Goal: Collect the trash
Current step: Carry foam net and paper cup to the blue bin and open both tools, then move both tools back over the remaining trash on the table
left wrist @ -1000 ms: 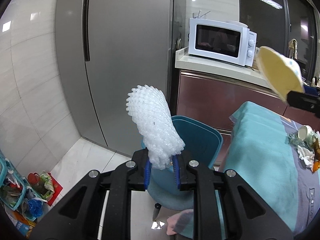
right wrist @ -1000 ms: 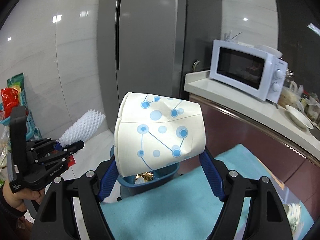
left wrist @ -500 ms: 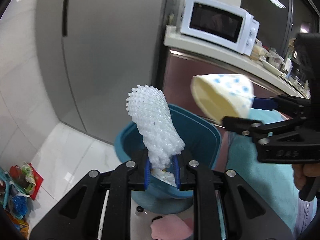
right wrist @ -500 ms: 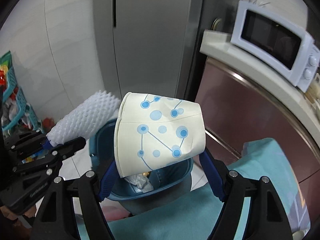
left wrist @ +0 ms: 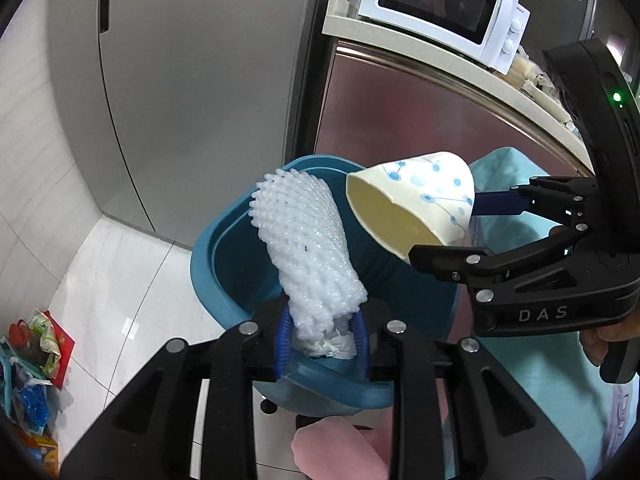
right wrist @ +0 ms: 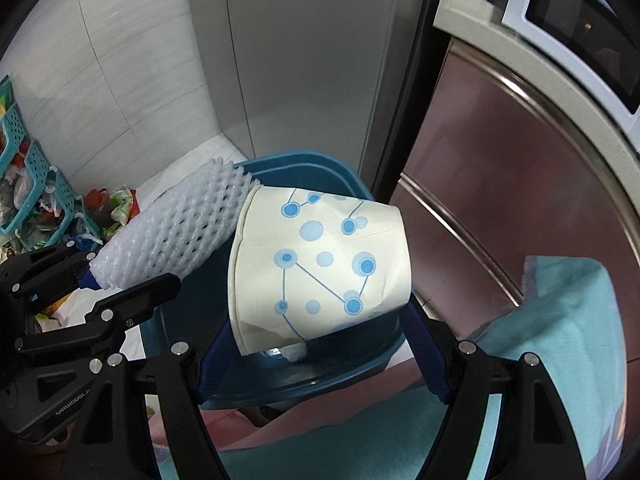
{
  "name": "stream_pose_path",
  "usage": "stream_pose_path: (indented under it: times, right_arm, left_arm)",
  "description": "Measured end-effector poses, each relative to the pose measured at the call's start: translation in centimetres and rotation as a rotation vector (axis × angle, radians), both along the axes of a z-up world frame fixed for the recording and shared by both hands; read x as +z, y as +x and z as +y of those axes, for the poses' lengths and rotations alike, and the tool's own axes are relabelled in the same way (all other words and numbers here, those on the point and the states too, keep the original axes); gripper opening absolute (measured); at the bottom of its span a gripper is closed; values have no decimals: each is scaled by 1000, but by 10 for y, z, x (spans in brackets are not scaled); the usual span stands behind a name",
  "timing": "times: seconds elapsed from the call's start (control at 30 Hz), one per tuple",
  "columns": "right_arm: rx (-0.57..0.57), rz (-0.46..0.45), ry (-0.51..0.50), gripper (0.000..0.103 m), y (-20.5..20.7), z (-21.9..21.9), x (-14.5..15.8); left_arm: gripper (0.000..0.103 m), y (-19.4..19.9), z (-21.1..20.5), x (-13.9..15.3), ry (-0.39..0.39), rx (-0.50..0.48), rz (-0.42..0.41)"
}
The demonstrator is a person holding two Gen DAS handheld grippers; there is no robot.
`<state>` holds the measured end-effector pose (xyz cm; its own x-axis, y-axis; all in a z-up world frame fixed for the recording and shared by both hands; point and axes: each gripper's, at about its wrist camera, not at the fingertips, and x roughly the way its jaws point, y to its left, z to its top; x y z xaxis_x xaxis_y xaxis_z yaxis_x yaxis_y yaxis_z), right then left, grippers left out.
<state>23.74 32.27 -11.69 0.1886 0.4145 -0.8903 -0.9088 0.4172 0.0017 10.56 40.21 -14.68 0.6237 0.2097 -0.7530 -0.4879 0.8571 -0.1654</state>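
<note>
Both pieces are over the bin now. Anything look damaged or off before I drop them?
The paper cup in the right hand-held gripper is creased and squashed out of round. The foam net, pinched at one end by the left hand-held gripper, stands intact. Both hang over the blue bin, which already holds trash. Nothing spilled.

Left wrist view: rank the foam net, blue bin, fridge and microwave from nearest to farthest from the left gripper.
1. Foam net: clamped in the left gripper jaws.
2. Blue bin: directly below and ahead.
3. Fridge: behind the bin, on the left.
4. Microwave: on the counter, upper right.
</note>
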Motion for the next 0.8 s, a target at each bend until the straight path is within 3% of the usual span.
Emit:
stream_pose_path:
  times: [0.13, 0.2, 0.37, 0.4, 0.5, 0.7, 0.8]
  right_arm:
    - [-5, 24, -8, 76, 6, 6, -6]
    - [-11, 37, -2, 80, 9, 8, -7]
    - [-40, 32, 21, 81, 15, 1, -2]
    - [-44, 31, 32, 81, 16, -1, 1]
    - [-70, 10, 72, 81, 14, -13, 17]
    - [-132, -42, 219, 84, -2, -60, 63]
    - [-162, -73, 304, 88, -17, -93, 87]
  left_arm:
    - [45, 0, 1, -3, 0, -7, 6]
    - [56, 2, 1, -2, 10, -5, 9]
    - [63, -3, 3, 6, 28, 17, -8]
    - [71, -6, 4, 8, 30, 23, -16]
    - [75, -12, 4, 21, 38, 35, -49]
    - [96, -36, -19, 63, 125, 48, -133]
    - [97, -49, -35, 82, 151, 49, -172]
